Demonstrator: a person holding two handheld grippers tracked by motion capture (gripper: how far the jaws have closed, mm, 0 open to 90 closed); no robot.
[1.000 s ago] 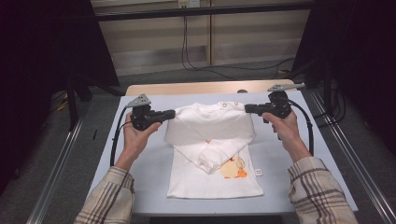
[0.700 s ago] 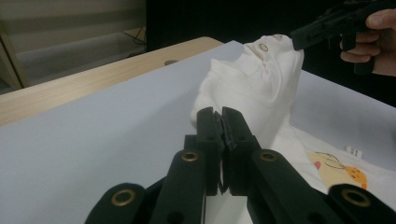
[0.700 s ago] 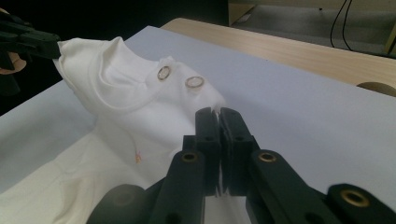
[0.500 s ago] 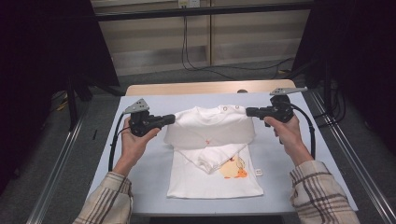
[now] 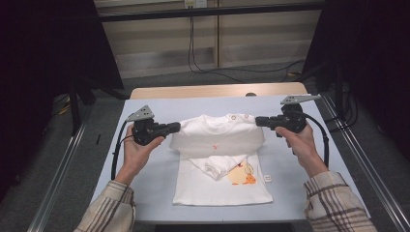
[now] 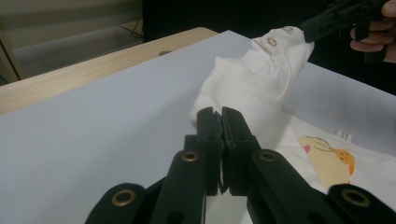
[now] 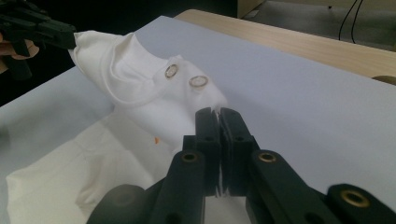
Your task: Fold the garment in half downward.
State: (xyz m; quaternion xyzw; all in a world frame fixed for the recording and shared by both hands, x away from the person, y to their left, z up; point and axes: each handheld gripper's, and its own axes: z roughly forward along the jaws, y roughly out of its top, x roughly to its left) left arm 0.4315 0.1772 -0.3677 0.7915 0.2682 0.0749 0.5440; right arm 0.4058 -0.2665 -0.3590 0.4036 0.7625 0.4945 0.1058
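A white baby shirt (image 5: 217,140) with an orange animal print (image 5: 240,177) lies on the pale blue table cover (image 5: 150,193). Its upper part is lifted and stretched between both grippers. My left gripper (image 5: 178,127) is shut on the shirt's left shoulder, my right gripper (image 5: 257,121) on the right shoulder near the snap buttons (image 5: 239,116). In the left gripper view the jaws (image 6: 218,114) pinch white cloth (image 6: 261,79), and the right gripper (image 6: 312,29) shows far off. In the right gripper view the jaws (image 7: 215,114) clamp the cloth (image 7: 130,70) below two snaps; the left gripper (image 7: 65,37) holds the far corner.
A wooden strip (image 5: 217,90) runs along the table's far edge. Metal rails (image 5: 63,164) flank both sides, and cables (image 5: 203,67) lie on the floor behind. A small label (image 5: 267,179) sits at the shirt's right edge. Bare cover lies left and right of the shirt.
The right gripper has drifted toward the person with the shoulder in it, and the lifted upper part has come slightly over the lower part. The left gripper barely moved.
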